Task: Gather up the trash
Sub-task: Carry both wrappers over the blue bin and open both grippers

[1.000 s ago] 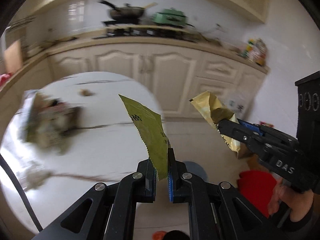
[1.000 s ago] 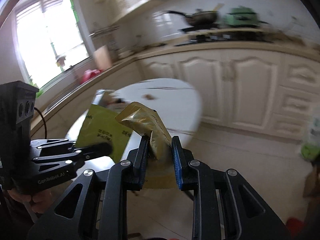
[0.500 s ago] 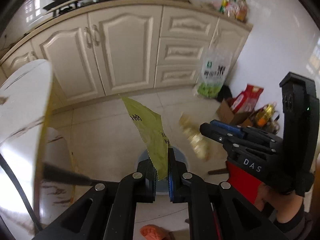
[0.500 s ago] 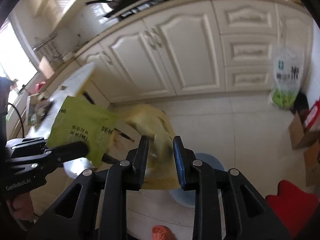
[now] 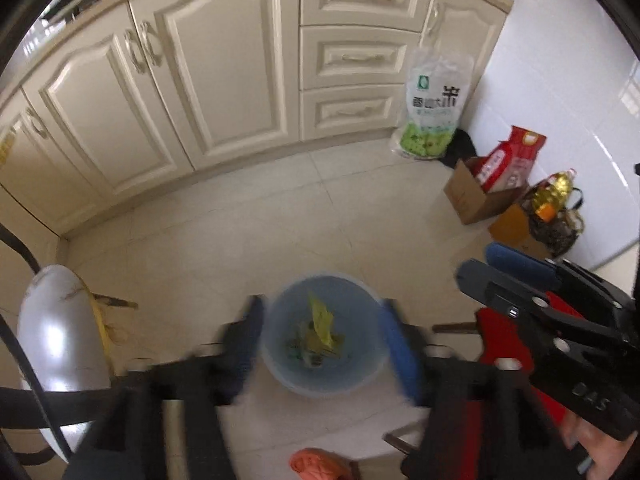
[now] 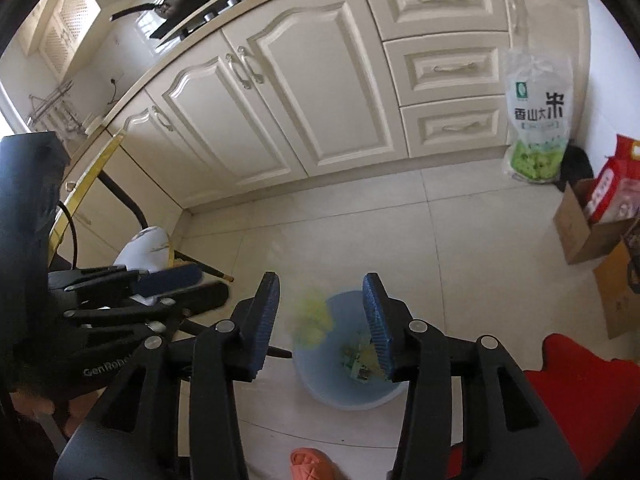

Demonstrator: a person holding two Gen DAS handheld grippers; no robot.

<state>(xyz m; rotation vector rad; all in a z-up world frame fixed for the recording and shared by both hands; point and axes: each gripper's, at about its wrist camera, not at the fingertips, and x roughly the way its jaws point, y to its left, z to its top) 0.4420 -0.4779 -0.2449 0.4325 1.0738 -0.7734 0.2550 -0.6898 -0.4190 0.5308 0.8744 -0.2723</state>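
A light blue bin (image 5: 324,376) stands on the tiled floor below both grippers; it also shows in the right wrist view (image 6: 320,384). A yellow-green wrapper (image 5: 321,320) lies in it among other scraps. In the right wrist view a blurred yellow-green wrapper (image 6: 310,318) is in the air at the bin's left rim. My left gripper (image 5: 322,344) is open and empty above the bin, its fingers blurred. My right gripper (image 6: 322,320) is open and empty above the bin. The right gripper (image 5: 508,268) shows at the right of the left wrist view, the left gripper (image 6: 192,284) at the left of the right wrist view.
Cream cabinets (image 5: 224,80) run along the back. A rice bag (image 5: 434,108) leans on the drawers. Cardboard boxes with packets and an oil bottle (image 5: 500,196) stand at the right wall. A white round table edge (image 5: 60,344) is left. An orange slipper (image 6: 310,464) lies near.
Both grippers swung from the table to over the bin and opened. The green wrapper left my left gripper and the gold wrapper left my right; both dropped toward the bin.
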